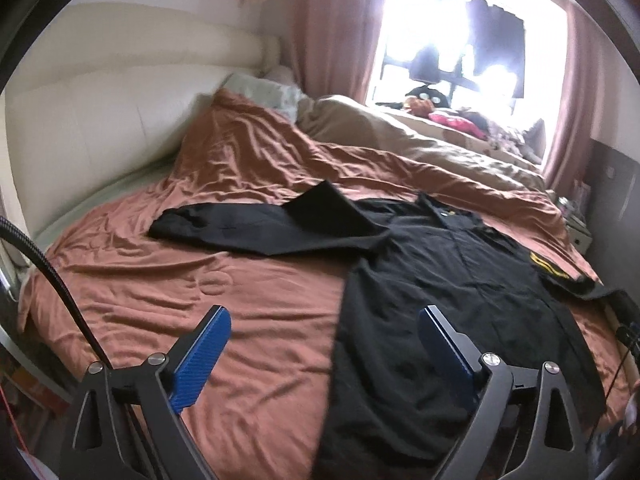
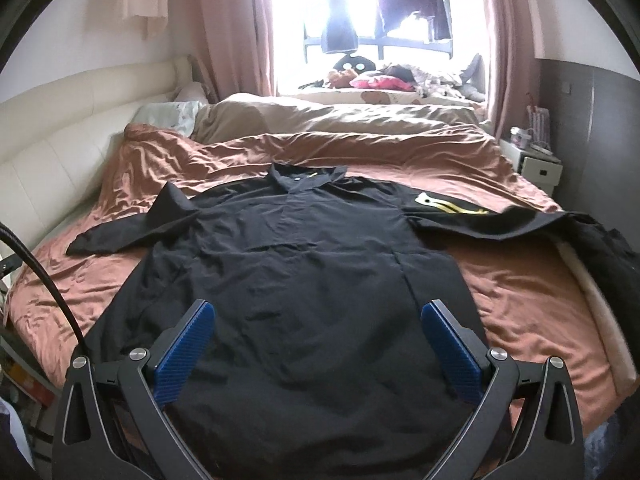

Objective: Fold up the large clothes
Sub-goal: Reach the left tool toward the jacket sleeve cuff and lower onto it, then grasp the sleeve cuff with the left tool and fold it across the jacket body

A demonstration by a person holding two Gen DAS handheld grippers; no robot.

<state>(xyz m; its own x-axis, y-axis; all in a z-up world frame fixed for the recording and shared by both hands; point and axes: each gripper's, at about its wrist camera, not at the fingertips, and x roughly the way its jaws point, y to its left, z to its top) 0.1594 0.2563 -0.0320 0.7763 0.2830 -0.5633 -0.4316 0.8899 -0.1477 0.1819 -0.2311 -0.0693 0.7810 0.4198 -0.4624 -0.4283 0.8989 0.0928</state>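
A large black shirt (image 2: 304, 264) lies spread flat on the rust-coloured bedcover (image 2: 532, 300), collar toward the window. Its left sleeve (image 2: 132, 228) stretches left and its right sleeve (image 2: 492, 220), with a yellow and white mark, stretches right. In the left wrist view the shirt (image 1: 440, 300) lies to the right, with its left sleeve (image 1: 256, 228) reaching left. My left gripper (image 1: 324, 324) is open and empty above the bed at the shirt's left hem edge. My right gripper (image 2: 316, 320) is open and empty above the shirt's lower body.
A white padded headboard (image 2: 72, 128) runs along the left. A beige duvet (image 2: 340, 120) and pillows lie at the far side. A window sill holds toys (image 2: 360, 76). A white nightstand (image 2: 536, 164) stands at the right. A dark garment (image 2: 608, 256) lies on the bed's right edge.
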